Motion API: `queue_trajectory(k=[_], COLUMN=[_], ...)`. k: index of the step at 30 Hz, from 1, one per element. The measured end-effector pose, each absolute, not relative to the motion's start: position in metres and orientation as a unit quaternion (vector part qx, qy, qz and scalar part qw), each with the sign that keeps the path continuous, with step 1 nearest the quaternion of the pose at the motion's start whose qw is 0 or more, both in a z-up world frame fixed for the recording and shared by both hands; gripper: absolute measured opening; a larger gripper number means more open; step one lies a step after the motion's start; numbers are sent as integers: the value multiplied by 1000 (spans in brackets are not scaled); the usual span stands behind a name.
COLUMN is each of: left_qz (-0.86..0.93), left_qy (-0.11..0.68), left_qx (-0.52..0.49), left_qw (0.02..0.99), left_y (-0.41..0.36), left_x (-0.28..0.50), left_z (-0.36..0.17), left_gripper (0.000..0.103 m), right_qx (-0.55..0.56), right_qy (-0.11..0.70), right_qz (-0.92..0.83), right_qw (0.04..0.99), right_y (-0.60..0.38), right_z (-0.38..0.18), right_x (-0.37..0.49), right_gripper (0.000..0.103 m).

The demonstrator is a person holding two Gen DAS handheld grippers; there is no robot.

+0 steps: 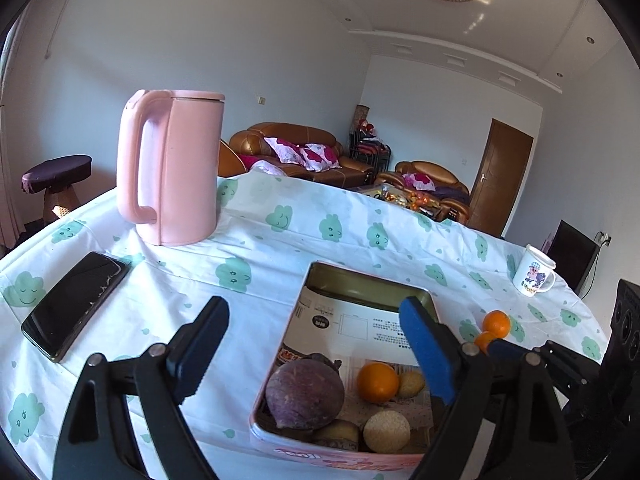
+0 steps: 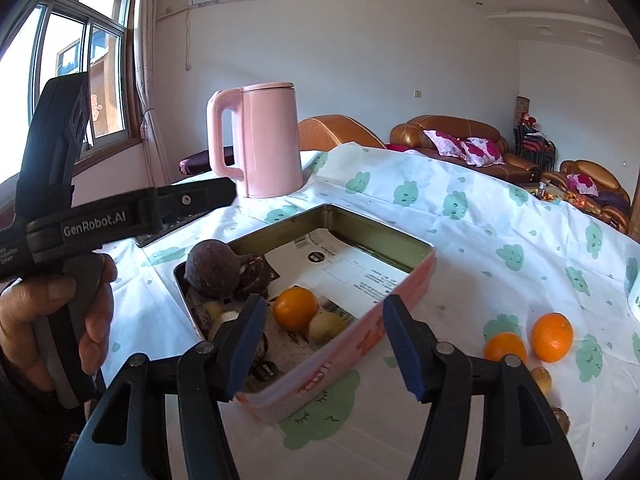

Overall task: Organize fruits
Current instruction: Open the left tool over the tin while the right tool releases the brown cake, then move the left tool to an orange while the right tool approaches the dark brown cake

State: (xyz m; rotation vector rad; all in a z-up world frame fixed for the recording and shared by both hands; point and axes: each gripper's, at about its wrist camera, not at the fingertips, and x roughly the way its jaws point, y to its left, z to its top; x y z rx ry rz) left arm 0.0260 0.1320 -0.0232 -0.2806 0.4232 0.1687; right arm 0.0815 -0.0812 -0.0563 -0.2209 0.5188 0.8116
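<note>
A pink tin point(image 1: 362, 286) lined with printed paper lies on the cloud-print tablecloth. In its near end sit a big purple fruit point(image 1: 304, 394), an orange point(image 1: 377, 382) and a tan round fruit point(image 1: 386, 431). My left gripper point(image 1: 316, 348) hovers open over the tin's left side, nothing between its blue pads. In the right wrist view the same tin point(image 2: 360, 340) holds the purple fruit point(image 2: 214, 270), the orange point(image 2: 296, 308) and a yellowish fruit point(image 2: 326, 326). My right gripper point(image 2: 326, 344) is open above the tin's near wall, empty. Two oranges point(image 2: 552, 336) point(image 2: 505, 347) lie on the cloth to the right.
A pink kettle point(image 1: 176, 168) stands at the back left, a black phone point(image 1: 76, 304) lies left of the tin, and a white mug point(image 1: 534, 276) sits at the far right edge. A hand point(image 2: 48, 320) grips the left tool. Small brown fruits point(image 2: 541, 378) lie by the oranges.
</note>
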Motion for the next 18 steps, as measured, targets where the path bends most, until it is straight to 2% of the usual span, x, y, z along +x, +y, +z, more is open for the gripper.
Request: queue_trajectory(k=[4, 7, 11, 18], left_qz=[98, 133, 142, 149], left_qy=[207, 224, 236, 212], left_qx=[-135, -125, -135, -142], left_qw=[964, 957, 952, 955], left_y=[138, 143, 149, 151], left_x=[28, 35, 37, 36], left_z=[-23, -33, -44, -30], left_gripper=[94, 93, 92, 96], right_qx=[-88, -68, -64, -97], right_qy=[259, 262, 253, 247], right_qz=[337, 306, 316, 301], right_qw=[901, 913, 912, 916], right_y=[-128, -151, -154, -149], right_z=[-55, -52, -53, -55], right_x=[95, 103, 100, 93], right_gripper=[63, 63, 64, 68])
